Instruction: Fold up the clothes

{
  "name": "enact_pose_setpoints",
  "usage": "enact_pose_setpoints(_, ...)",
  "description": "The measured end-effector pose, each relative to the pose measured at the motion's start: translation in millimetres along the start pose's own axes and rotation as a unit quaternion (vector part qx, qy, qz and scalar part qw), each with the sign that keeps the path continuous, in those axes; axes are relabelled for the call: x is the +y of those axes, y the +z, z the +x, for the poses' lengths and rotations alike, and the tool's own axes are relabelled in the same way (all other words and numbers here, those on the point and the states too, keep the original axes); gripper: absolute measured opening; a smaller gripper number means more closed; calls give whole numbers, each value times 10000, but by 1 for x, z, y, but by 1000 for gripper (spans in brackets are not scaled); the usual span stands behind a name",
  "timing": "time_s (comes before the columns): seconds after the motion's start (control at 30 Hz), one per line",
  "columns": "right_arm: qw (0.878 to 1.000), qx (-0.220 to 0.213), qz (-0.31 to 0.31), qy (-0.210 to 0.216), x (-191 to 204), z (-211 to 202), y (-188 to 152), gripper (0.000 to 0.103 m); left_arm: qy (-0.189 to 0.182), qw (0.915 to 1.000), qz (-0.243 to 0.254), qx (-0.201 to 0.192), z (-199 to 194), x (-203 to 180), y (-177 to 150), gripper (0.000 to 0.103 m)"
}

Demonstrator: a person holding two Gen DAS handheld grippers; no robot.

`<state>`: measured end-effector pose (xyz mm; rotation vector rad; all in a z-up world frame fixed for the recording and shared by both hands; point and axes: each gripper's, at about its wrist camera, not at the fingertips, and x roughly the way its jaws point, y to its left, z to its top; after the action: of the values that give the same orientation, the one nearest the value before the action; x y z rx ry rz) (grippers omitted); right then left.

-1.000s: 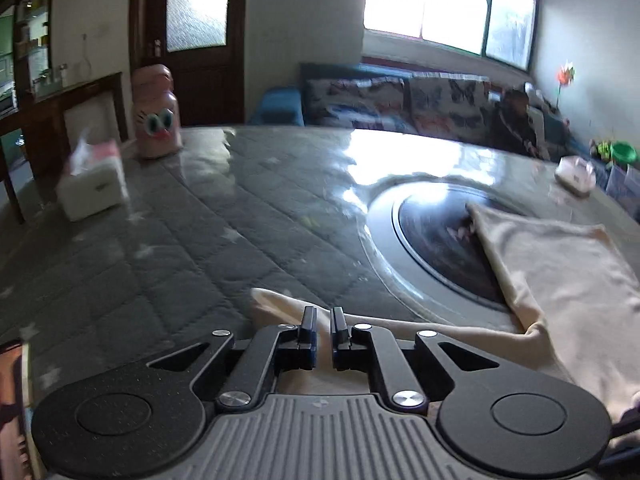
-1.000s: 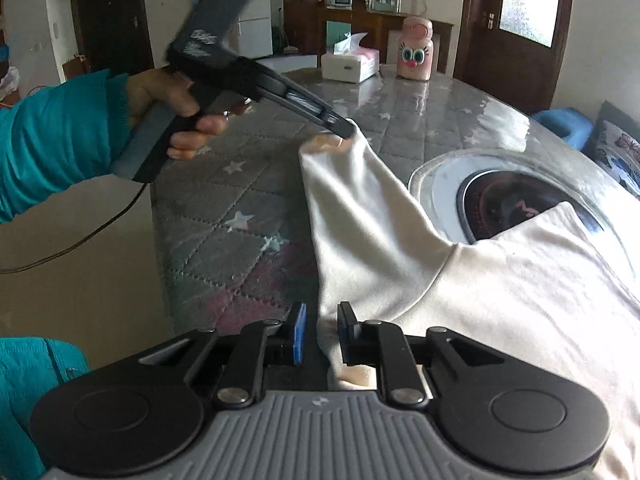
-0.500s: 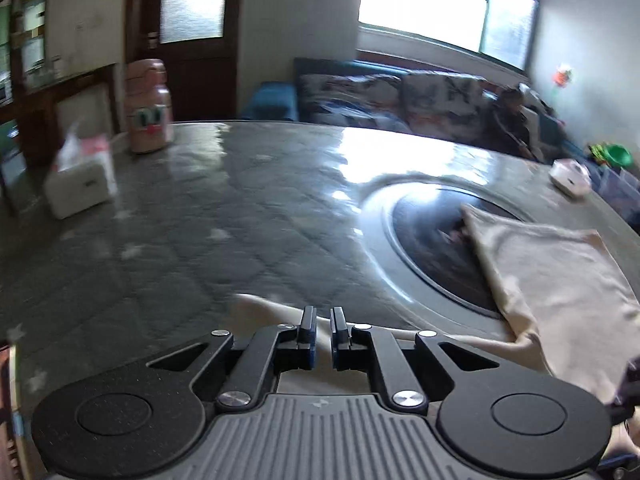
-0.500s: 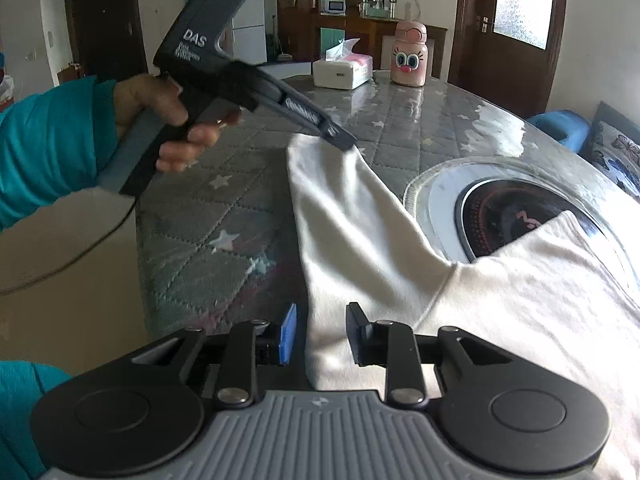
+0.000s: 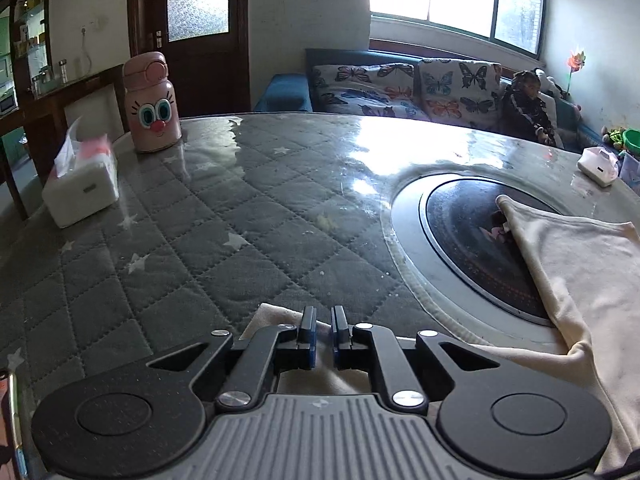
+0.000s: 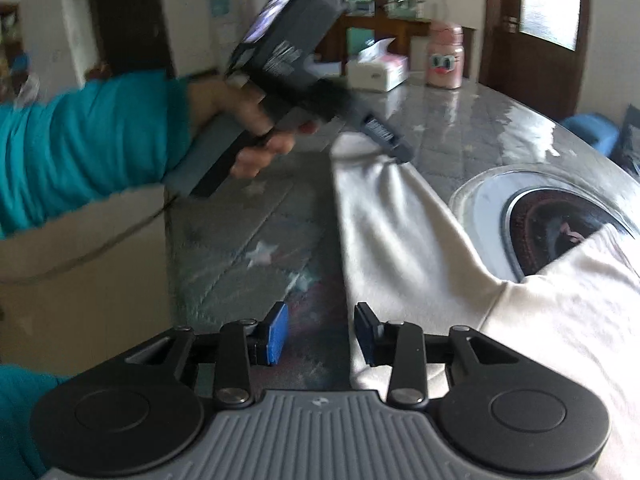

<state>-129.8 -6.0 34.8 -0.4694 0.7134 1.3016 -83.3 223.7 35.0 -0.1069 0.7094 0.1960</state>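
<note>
Here the left tool (image 5: 323,322) seemingly pinches one cream garment's (image 6: 400,224) sleeve; the right tool (image 6: 320,332) gapes wide.

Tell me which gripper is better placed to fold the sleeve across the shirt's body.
Left, probably. The left gripper sits nearly closed at the sleeve cuff, seemingly pinching it. The right gripper is open with only one finger over the sleeve's edge, gripping nothing.

One garment (image 6: 420,240), two tissue boxes (image 5: 80,188), one bottle (image 5: 151,104).
</note>
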Motion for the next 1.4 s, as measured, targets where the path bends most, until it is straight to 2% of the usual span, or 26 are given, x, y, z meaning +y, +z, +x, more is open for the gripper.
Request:
enact_pose_setpoints(0.1, 9999, 54, 116, -94, -5, 4, 1, 37, -120, 9998, -80, -108, -15, -8, -1, 10)
enact_pose_setpoints(0.17, 9999, 146, 56, -53, -3, 7, 0, 39, -354, 9992, -98, -144, -24, -17, -2, 10)
enact_pose_setpoints(0.27, 9999, 92, -61, 5, 3, -1, -2, 39, -699, 9975, 0, -38, -30, -34, -11, 10)
enact_pose_setpoints(0.37, 9999, -29, -21, -96, 2, -15, -4, 43, -766, 9968, 209, 116, -27, -46, -22, 10)
enact_pose_setpoints(0.53, 9960, -209, 477, -731, -19, -57, -27, 44, -631, 9977, 195, 148, -25, -43, -30, 12)
enact_pose_setpoints(0.63, 9875, -282, 950, -1230, -39, -84, -52, 44, -537, 9983, 153, 173, -27, -41, -31, 13)
enact_pose_setpoints(0.8, 9602, -373, 1938, -1977, -79, -127, -100, 44, -603, 9979, 218, 103, -36, -51, -27, 14)
enact_pose_setpoints(1.0, 9263, -504, 2666, -2613, -106, -165, -151, 44, -1114, 9923, 527, -95, -47, -93, -13, 14)
enact_pose_setpoints(1.17, 8930, -625, 3103, -3200, -127, -191, -187, 44, -1780, 9801, 880, -90, -48, -145, -10, 14)
enact_pose_setpoints(1.4, 8543, -607, 3434, -3854, -154, -215, -220, 44, -2514, 9568, 1450, 163, -46, -219, -26, 14)
